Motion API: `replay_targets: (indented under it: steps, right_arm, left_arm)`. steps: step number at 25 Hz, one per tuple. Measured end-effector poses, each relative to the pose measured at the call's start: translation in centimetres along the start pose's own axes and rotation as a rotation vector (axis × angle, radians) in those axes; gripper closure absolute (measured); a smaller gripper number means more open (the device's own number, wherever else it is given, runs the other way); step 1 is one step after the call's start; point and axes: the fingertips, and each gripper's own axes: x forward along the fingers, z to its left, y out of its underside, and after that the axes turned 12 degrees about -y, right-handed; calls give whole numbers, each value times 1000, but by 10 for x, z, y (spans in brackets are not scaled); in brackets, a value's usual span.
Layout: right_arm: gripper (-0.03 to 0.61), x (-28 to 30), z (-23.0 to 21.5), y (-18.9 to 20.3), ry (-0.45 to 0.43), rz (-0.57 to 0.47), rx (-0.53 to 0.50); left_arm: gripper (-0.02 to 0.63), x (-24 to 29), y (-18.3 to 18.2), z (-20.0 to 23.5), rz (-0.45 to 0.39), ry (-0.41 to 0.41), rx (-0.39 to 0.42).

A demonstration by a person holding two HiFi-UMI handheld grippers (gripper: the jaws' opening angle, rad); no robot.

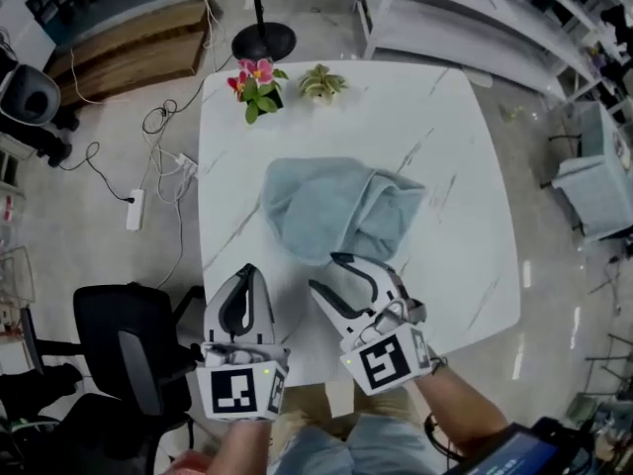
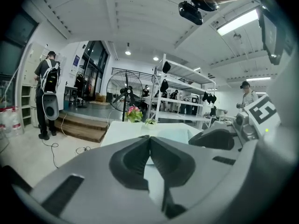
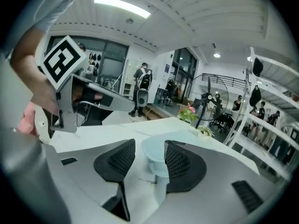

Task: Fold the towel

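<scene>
Since the crumpled pale-blue terry towel [image 1: 341, 211] lay just ahead of the right gripper [image 1: 323, 271], jaws spread wide, the clamped-together left gripper [image 1: 247, 270] sat farther off.

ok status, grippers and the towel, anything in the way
Left gripper shut, empty. Right gripper open at near edge of crumpled light blue towel, not gripping. Pink-flowered potted plant and small green potted plant at far edge of white marble table, clear.

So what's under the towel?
The towel lies crumpled on the white table, and only tabletop shows around its edges. Its folds cover the patch beneath, so anything small hidden there cannot be seen.
</scene>
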Motion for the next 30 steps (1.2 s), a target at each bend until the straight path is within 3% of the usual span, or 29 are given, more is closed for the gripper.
replay_targets:
  steps: [5,8,11,15,23,26,30]
  right_arm:
    - [371,26,2,30,4,120,-166]
    - [434,35,-2,41,26,161,-204]
    - [541,35,-9,37,38,153,-206]
    - [549,19,-24,10,36,103,-168]
    - [552,-27,-67,-58,56,1,-134]
    - [552,-42,-82,-81,56,-31,-125]
    - [554,-64,-99,-110,53,-68,-121]
  left_arm:
    - [606,17,22,6,35,-7,-6]
    - [606,23,34,9,53,-4,-3]
    - [606,27,38,11,61,-4,-6]
    - [604,30,24,12,44,15,-6]
    - [598,32,-39,-4,-72,93,34]
    - [495,31,-49,-18,-85,160,37]
    - [431,28,-62,-40,-112,247,67]
